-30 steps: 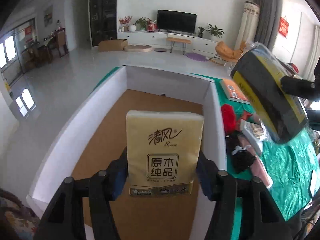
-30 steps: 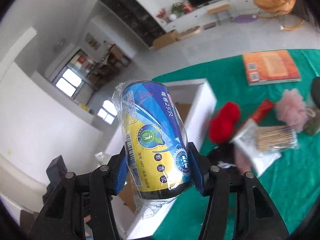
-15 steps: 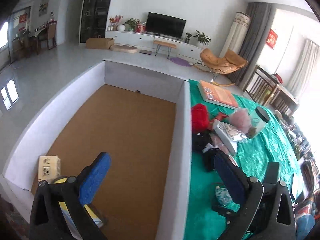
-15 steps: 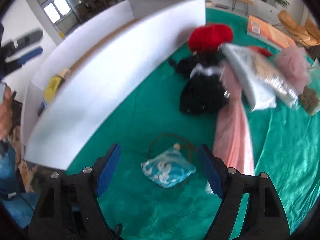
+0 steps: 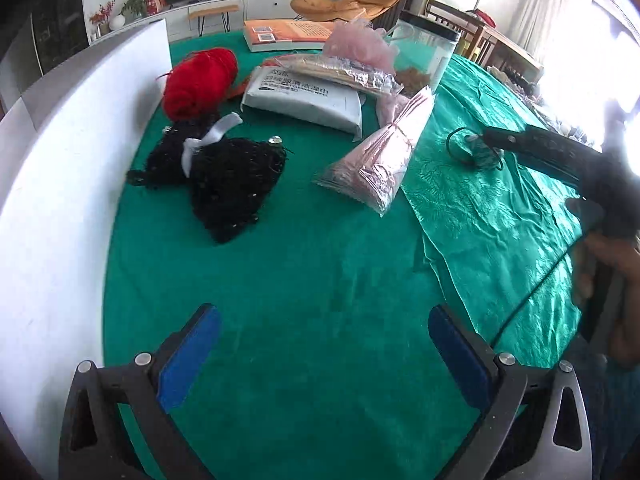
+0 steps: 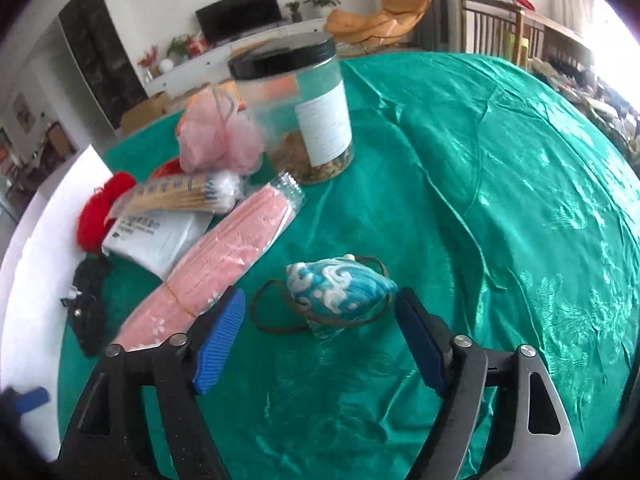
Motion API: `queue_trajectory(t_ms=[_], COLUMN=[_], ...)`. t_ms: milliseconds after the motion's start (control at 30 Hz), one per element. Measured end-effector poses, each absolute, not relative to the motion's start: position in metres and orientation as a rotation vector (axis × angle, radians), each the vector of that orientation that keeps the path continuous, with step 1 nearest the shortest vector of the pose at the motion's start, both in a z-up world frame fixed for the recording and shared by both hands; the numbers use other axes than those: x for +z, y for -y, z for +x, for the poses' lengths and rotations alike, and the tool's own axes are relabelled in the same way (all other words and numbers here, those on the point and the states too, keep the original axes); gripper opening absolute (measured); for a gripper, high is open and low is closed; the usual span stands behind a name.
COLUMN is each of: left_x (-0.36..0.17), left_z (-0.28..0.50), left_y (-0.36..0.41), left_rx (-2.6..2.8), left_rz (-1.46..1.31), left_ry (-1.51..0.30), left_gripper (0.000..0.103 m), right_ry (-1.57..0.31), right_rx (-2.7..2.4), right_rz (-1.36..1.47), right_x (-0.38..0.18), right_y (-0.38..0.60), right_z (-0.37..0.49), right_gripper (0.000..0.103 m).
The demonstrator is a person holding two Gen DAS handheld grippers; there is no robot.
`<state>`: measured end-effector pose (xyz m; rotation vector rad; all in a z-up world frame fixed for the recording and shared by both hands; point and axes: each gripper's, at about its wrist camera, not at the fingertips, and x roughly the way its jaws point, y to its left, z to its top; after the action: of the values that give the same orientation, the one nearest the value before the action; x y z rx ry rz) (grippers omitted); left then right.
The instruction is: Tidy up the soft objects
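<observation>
Both grippers (image 5: 324,344) (image 6: 320,336) now off the box, wide and unladen; "CLEANING WIPES" pack (image 5: 304,98) beyond

— Anything I can read from here?

— Only a little. On the flat white plastic wipes pack (image 5: 305,99) I see a row of dark Chinese characters with a smaller line under it that looks like "CLEANING WIPES", plus a small oval logo I can't make out.

— And the clear plastic jar with the black lid (image 6: 298,108)?

— It has a white paper label (image 6: 325,126) with fine print, too small for me to read.
</observation>
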<state>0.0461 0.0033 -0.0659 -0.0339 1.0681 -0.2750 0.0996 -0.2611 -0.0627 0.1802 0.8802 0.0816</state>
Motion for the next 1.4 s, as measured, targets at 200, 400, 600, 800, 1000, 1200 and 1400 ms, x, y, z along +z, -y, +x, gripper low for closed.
queue_trajectory(t_ms=[200,400,600,800,1000,1200,1400], left_x=[-0.083,-0.087,-0.087,-0.087,-0.087,-0.087,-0.087], left_z=[0.1,0.139,0.14,0.14,0.14,0.139,0.139], left_y=[0.029,0.039,0.036,0.036,0.036,0.036,0.036], left_rx=[-0.135,-0.078,-0.079,-0.078,-0.078,-0.078,-0.078], left_rz=[0.039,0.029,0.026,0.026,0.025,0.026,0.025], left_ry=[-0.996,-0.95,-0.95,-0.95,-0.95,-0.95,-0.95], left_gripper=[0.103,0.103,0.103,0.103,0.103,0.103,0.103], right_ry=[-0.877,-0.899,-0.898,-0.898,-0.898,-0.898,-0.898], right_rx=[-0.074,-0.096,-0.09,-0.088,-0.088,-0.088,-0.088], right_rz=[0.149,0.061,0.058,0.059,0.058,0.058,0.058], right_x=[-0.105,-0.108,-0.11,-0.11,-0.11,-0.11,-0.11], right_y=[0.275,0.258,0.258,0.258,0.257,0.258,0.258], right_z=[0.07,0.066,0.064,0.062,0.062,0.062,0.062], right_gripper=[0.08,0.082,0.085,0.085,0.085,0.085,0.085])
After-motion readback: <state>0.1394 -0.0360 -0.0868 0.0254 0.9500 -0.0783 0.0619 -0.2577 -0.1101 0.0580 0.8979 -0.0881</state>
